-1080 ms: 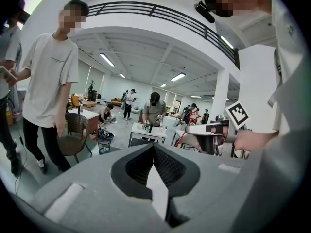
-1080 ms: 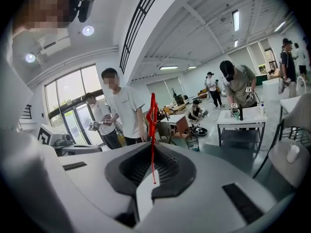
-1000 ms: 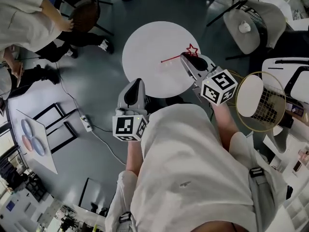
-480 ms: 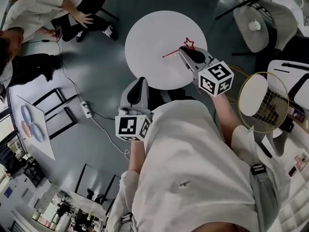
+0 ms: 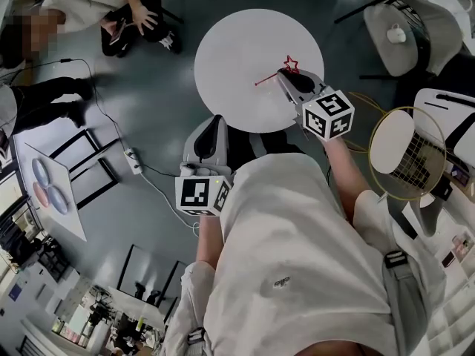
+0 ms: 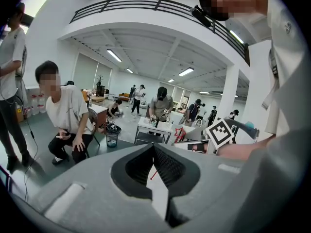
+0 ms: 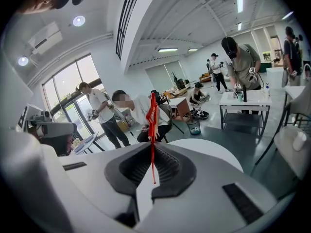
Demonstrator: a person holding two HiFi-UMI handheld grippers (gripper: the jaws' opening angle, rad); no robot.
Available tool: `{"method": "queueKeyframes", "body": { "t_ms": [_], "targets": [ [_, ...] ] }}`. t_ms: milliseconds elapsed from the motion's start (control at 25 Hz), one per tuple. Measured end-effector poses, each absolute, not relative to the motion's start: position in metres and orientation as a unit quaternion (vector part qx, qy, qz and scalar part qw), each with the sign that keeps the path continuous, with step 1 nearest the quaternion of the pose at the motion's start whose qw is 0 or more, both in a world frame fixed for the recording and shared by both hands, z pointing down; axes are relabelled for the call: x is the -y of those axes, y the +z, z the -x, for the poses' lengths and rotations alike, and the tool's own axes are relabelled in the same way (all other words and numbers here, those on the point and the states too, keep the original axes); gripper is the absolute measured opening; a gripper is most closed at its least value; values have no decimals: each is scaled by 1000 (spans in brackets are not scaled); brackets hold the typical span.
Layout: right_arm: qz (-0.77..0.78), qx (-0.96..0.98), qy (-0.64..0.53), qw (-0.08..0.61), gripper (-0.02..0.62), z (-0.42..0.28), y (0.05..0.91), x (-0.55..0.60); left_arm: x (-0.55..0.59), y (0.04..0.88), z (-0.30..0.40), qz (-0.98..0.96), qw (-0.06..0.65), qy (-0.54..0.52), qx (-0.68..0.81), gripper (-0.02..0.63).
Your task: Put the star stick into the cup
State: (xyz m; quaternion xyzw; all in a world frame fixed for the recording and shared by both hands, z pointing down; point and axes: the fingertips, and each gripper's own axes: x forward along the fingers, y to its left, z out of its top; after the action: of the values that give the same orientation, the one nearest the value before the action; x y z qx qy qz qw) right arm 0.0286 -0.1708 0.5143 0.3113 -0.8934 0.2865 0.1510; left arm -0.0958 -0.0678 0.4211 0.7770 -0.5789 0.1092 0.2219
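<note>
roughly the first half done, as judged: star stick (image 5: 272,78) off the counter (image 5: 237,35) and pinched in the right gripper (image 5: 286,73), hanging above the round white top near its right edge, star end up toward the far side and thin tail slanting out to the left. seen along the right gripper (image 7: 152,147), pressed onto the red stick (image 7: 152,115), which stands upright between the ribbed pads with its lower tip just below them and the star above.

left gripper (image 5: 214,120) low by the near edge of the counter, well apart from the stick. in its own view, left gripper (image 6: 153,147) closed on itself and pinching nothing; only a sliver of the distant stick showing through the notch beneath.

left to do, by this reading: carry to the cup, line the tail up over the mouth, lower in, let go.

as for containers: no cup anywhere on the counter, which looks bare. only candidate a small white cup (image 5: 395,33) sitting on a grey chair (image 5: 427,17) at the upper right, well apart from both grippers; inside not visible, too small to tell whether empty. also a dark waste bin (image 6: 112,130) on the floor in the background, contents not readable.
</note>
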Motion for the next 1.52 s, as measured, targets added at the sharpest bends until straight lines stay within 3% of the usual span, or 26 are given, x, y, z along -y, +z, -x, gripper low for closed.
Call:
{"method": "queueKeyframes", "body": {
  "t_ms": [1520],
  "targets": [
    [-310, 863, 336, 216, 23, -16, 598, 164, 70, 429, 95, -778, 232, 116, 573, 11]
  ]
}}
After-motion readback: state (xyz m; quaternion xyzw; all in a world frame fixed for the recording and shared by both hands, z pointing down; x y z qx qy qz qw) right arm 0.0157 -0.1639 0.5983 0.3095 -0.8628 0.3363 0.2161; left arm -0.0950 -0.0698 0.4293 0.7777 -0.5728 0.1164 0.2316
